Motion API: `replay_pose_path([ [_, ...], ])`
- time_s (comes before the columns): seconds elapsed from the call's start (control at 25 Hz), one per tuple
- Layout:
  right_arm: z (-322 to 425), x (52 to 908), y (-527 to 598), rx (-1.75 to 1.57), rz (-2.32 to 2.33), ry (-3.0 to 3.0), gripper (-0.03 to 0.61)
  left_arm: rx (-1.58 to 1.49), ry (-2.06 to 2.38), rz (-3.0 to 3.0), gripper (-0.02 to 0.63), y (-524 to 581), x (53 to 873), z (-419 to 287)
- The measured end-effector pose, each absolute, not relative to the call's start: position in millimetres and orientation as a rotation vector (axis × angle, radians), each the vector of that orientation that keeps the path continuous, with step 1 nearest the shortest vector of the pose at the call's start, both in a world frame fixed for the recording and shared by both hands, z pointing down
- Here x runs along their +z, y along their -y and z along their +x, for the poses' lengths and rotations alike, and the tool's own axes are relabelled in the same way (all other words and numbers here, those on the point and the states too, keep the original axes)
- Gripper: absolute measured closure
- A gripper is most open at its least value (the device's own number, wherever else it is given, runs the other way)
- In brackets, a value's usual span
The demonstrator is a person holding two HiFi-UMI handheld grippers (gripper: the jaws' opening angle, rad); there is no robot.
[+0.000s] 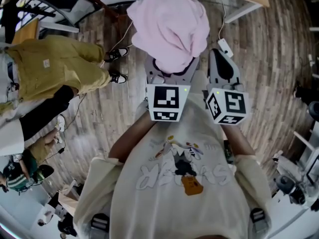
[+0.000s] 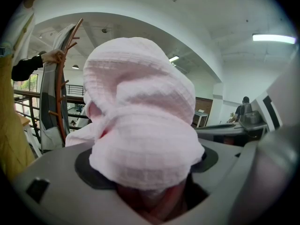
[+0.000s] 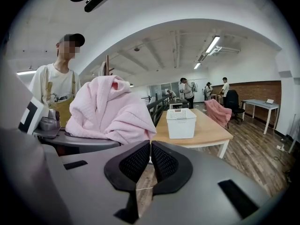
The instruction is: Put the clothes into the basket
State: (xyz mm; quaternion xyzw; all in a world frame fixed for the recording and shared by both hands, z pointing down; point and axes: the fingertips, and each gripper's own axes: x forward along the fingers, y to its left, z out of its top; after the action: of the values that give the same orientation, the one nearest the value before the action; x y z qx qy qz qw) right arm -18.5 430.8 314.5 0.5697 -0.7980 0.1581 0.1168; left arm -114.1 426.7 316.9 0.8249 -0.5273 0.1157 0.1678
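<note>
A bundled pink cloth (image 1: pixel 169 26) sits in my left gripper (image 1: pixel 168 67), whose jaws stand wide and are shut on it. In the left gripper view the pink cloth (image 2: pixel 140 125) fills the space between the dark pads (image 2: pixel 89 168) and hides what lies ahead. My right gripper (image 1: pixel 220 56) is beside it on the right, shut with nothing in it; its ribbed pads (image 3: pixel 136 162) touch. The white slotted basket (image 3: pixel 181 122) stands on a wooden table (image 3: pixel 208 136) ahead of the right gripper. The cloth on the left gripper (image 3: pixel 110 109) shows at that view's left.
A person in a yellow apron (image 1: pixel 55 71) stands close on the left, over the wooden floor (image 1: pixel 279 49). A wooden coat rack (image 2: pixel 63 74) rises at the left. Another pink garment (image 3: pixel 216 110) hangs over a chair beyond the table. Several people stand far back.
</note>
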Motion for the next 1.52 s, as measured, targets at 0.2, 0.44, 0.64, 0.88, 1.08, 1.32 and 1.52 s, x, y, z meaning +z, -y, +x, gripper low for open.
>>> replay_pose_path([
  [0.2,-21.6,307.5,-418.6,0.469,1.678,2.334,0.554,0.337,1.477,2.352,0.195,-415.6,314.1,-113.4],
  [0.44,-7.9,315.8,-400.3,0.495,1.672,2.335,0.554,0.348,1.487,2.344,0.195,-395.3,318.1,-101.2],
  [0.64,8.4,317.3,-368.1,0.512,1.657,2.343,0.554,0.362,1.496,2.333,0.195,-365.6,318.2,-84.0],
  [0.88,39.4,311.5,-308.2,0.509,1.646,2.365,0.554,0.365,1.526,2.313,0.195,-309.3,315.4,-58.7],
  [1.08,63.2,303.9,-265.8,0.515,1.615,2.395,0.554,0.376,1.552,2.305,0.195,-269.6,304.9,-32.2],
  [1.32,72.3,309.2,-226.8,0.527,1.541,2.436,0.554,0.384,1.580,2.283,0.195,-233.7,307.9,-11.6],
  [1.52,89.5,311.8,-202.5,0.522,1.497,2.463,0.554,0.381,1.625,2.253,0.195,-208.7,311.9,3.0],
])
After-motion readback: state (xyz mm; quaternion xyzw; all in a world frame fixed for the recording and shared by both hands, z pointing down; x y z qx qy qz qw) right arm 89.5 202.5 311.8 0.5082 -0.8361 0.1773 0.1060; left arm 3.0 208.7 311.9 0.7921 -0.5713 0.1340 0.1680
